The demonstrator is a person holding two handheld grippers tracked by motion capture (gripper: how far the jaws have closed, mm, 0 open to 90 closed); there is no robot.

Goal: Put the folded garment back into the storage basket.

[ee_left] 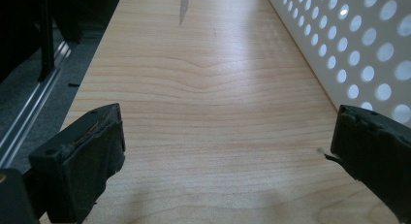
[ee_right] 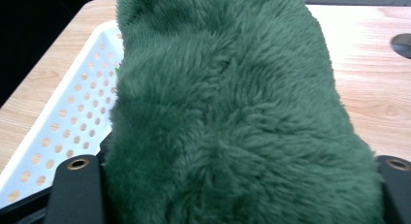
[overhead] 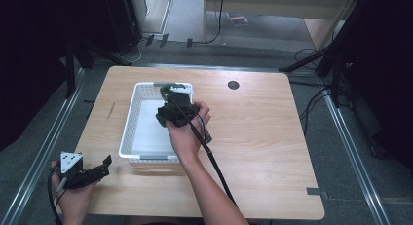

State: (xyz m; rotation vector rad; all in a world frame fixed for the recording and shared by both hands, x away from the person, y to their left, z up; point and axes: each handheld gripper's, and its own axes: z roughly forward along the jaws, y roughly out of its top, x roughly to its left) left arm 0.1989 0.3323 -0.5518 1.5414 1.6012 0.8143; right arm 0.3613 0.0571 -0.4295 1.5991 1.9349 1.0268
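A fluffy dark green plush toy (overhead: pixel 170 90) hangs over the far right corner of a white perforated basket (overhead: pixel 127 121). My right gripper (overhead: pixel 176 112) is shut on it, held in a hand above the basket's right side. In the right gripper view the plush (ee_right: pixel 228 103) bulges between the two jaws of the right gripper (ee_right: pixel 237 185), with the basket wall (ee_right: pixel 63 132) below at left. My left gripper (overhead: pixel 104 167) rests low at the table's near left corner, open and holding nothing. The left gripper view shows its jaws wide apart around the left gripper (ee_left: pixel 228 136) midpoint, over bare wood.
The basket stands left of centre on the wooden table (overhead: pixel 263 137); its holed side wall (ee_left: pixel 349 49) runs along the right of the left gripper view. A round dark grommet (overhead: pixel 233 84) sits at the table's back. A black cable (overhead: pixel 216 169) trails from the right gripper.
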